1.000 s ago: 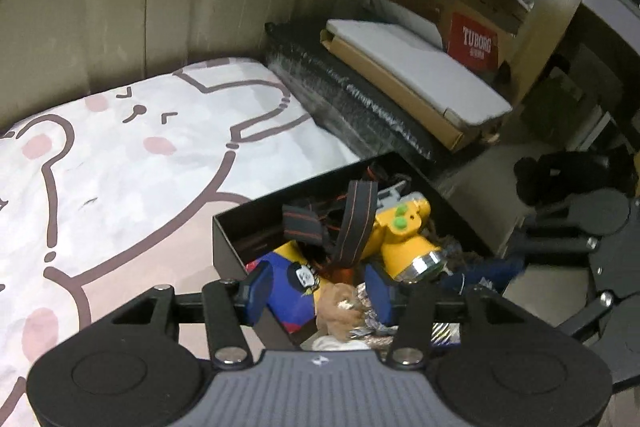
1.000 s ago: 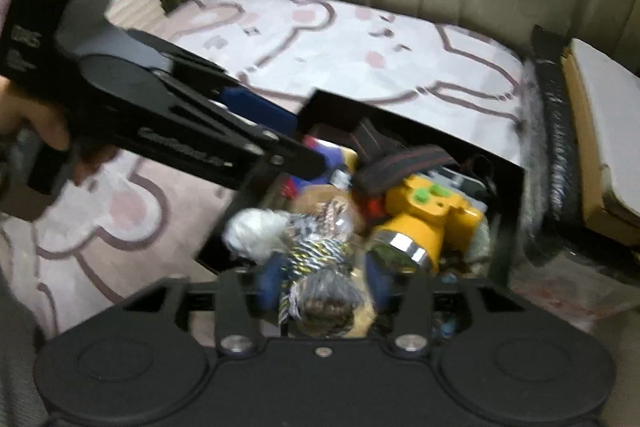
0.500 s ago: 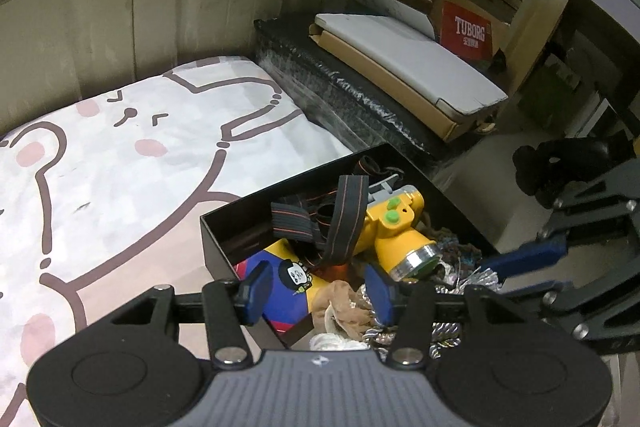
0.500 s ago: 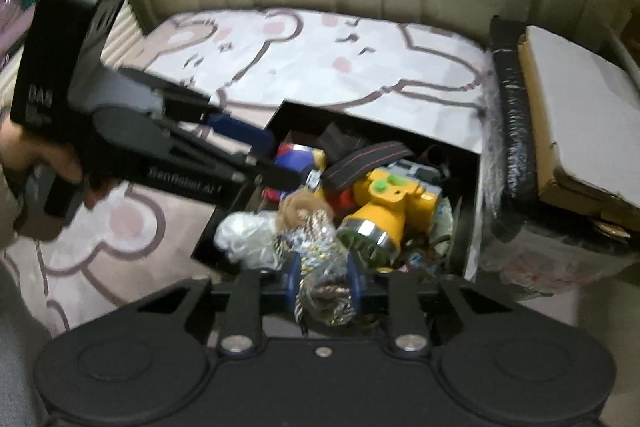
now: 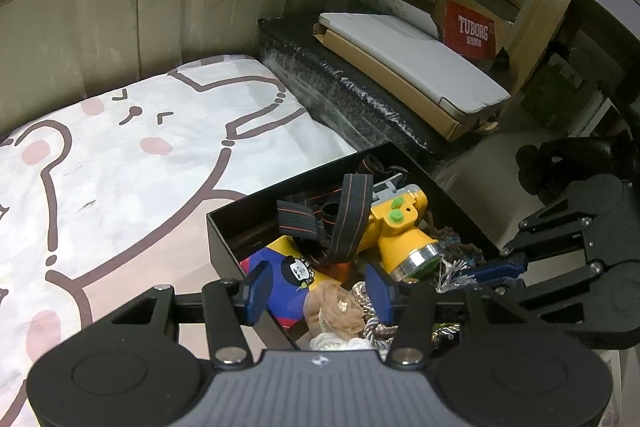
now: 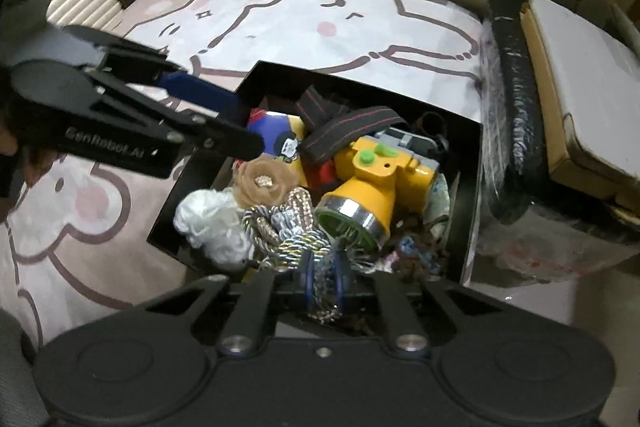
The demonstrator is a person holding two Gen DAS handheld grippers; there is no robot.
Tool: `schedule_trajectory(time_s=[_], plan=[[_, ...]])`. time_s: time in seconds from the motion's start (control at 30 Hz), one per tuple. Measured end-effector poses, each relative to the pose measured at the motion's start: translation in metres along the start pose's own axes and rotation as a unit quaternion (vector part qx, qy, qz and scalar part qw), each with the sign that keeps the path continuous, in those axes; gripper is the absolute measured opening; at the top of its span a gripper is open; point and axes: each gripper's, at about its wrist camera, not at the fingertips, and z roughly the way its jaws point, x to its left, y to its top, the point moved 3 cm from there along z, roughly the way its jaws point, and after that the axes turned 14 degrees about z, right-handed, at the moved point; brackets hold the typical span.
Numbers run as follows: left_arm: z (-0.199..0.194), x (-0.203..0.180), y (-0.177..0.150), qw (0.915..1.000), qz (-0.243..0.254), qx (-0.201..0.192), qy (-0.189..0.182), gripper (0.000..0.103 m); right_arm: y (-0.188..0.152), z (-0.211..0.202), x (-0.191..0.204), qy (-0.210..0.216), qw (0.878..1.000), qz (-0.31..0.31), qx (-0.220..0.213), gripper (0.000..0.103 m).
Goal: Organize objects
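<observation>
So the box (image 6: pixel 468 211) sits on the blanket's (image 6: pixel 304 27) edge. Inside: headlamp (image 6: pixel 376 183) in the middle, strap (image 6: pixel 344 135) over it, cloth flower (image 6: pixel 264 181) and cords (image 6: pixel 288 227) at the near corner.

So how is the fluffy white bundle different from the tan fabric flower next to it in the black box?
The fluffy white bundle is a shapeless, crumpled puff, while the tan fabric flower is a neat round rosette. The bundle is plain white all over; the flower has a sparkly beaded centre. The bundle sits at the box's near edge, the flower further in, just under the left gripper's tip. Both look soft and lie in the black box.
</observation>
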Motion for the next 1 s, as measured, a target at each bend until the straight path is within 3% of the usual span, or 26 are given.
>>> schedule_trajectory(time_s=[0.13,0.2,0.27,0.37,0.47,0.63,0.87,1.0], plan=[[-0.002,-0.001,0.000,1.0000,-0.001,0.002,0.002,0.053,0.004,-0.013,-0.002,0.007,0.999,0.031,-0.014,0.013],[-0.004,-0.002,0.000,0.9999,-0.001,0.006,0.008,0.057,0.008,-0.026,-0.005,0.015,0.998,0.055,-0.040,0.027],[-0.009,-0.002,0.000,0.9998,-0.003,0.010,0.016,0.063,0.012,-0.040,-0.005,0.015,0.995,0.071,-0.066,0.048],[-0.021,-0.003,-0.001,0.9995,-0.012,0.012,0.027,0.073,0.014,-0.055,-0.001,-0.012,0.992,0.078,-0.094,0.069],[-0.037,-0.003,-0.001,0.9986,-0.018,0.010,0.049,0.083,0.012,-0.066,0.002,-0.027,0.990,0.088,-0.103,0.081],[-0.069,-0.001,-0.002,0.9966,-0.043,0.000,0.071,0.096,0.003,-0.086,0.007,-0.047,0.984,0.116,-0.124,0.087],[-0.122,-0.018,0.005,0.9943,-0.054,-0.012,0.091,0.099,-0.012,-0.134,0.010,-0.038,0.966,0.183,-0.179,0.095],[-0.159,-0.032,0.008,0.9914,-0.046,-0.024,0.120,0.099,-0.021,-0.167,0.023,-0.030,0.960,0.189,-0.206,0.097]])
